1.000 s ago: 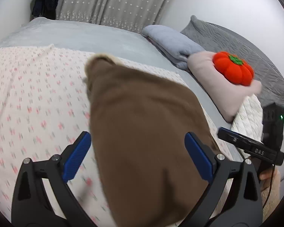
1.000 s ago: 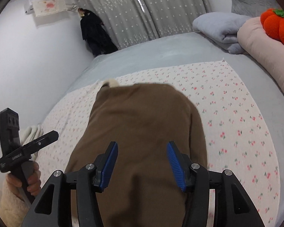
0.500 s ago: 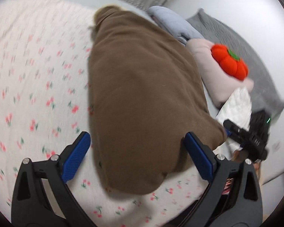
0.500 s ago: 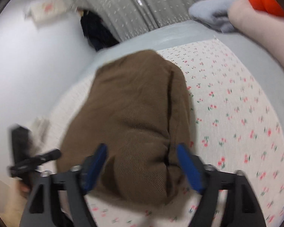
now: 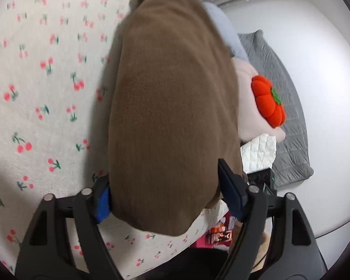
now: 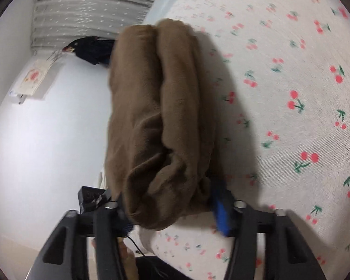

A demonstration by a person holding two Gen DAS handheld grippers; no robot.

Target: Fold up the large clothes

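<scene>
One folded brown garment [image 5: 170, 107] is seen lying on the cherry-print sheet [image 5: 46, 88], near the edge of the bed closest to the cameras.

In the left wrist view, the near end of the garment is enclosed by the left gripper [image 5: 168, 198]: the left blue pad [image 5: 102, 201] is pressed against one flank of the bundle and the right pad [image 5: 231, 191] is set against the other. The jaws have just been closing, and the bundle is clasped between them across its full width. To the right of the garment, one pale pink cushion [image 5: 252, 107], one orange pumpkin toy [image 5: 268, 102], one white quilted piece [image 5: 259, 151] and one grey quilt [image 5: 280, 88] are counted, with a grey-blue bundle [image 5: 221, 30] farther back.

In the right wrist view, the same garment [image 6: 161, 107] is shown from its other side as two rolled layers lying side by side. Its near end is gripped by the right gripper [image 6: 170, 207], whose jaws have also just been closing; the fabric is squeezed between the two fingers, of which the right blue pad [image 6: 221, 212] is plainly seen. At the left, one dark coat [image 6: 93, 49] hangs against the curtain [image 6: 86, 11]. At the right, the cherry sheet [image 6: 291, 93] is spread.
</scene>
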